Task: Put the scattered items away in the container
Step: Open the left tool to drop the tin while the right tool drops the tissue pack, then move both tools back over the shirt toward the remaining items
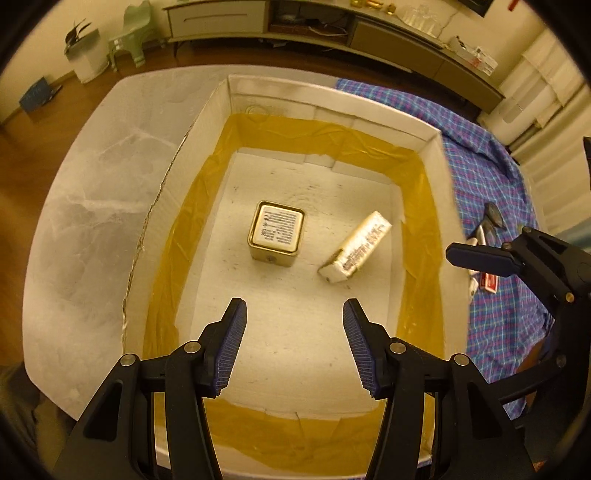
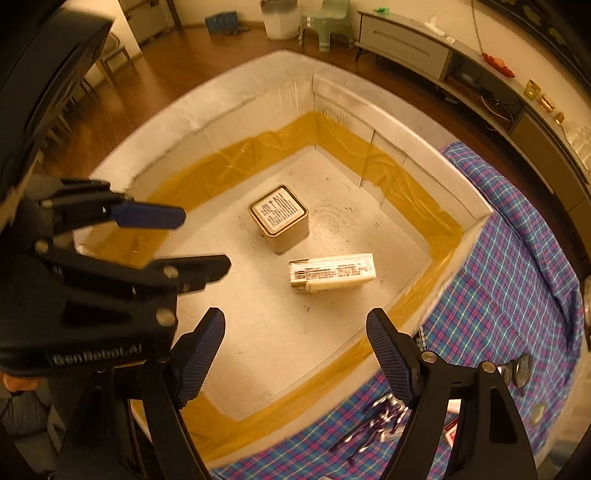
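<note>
**Both grippers hanging open over the box**

The left gripper (image 1: 295,347) and right gripper (image 2: 295,354) are pointing down into the white cardboard box (image 1: 436,147), jaws spread wide, nothing between them. A square gold tin (image 1: 277,234) is sitting upright on the box floor, with a white carton (image 1: 356,249) lying just beside it, apart. On the plaid cloth (image 2: 517,266) outside, a small red-and-white packet (image 1: 489,283) and purple-tinted glasses (image 2: 373,424) are lying.

Warm yellowish light falls on a brown wooden floor (image 1: 92,79). A long low cabinet (image 1: 332,26) lines the cream wall (image 1: 33,33), beside a pale green stool (image 1: 133,35).
</note>
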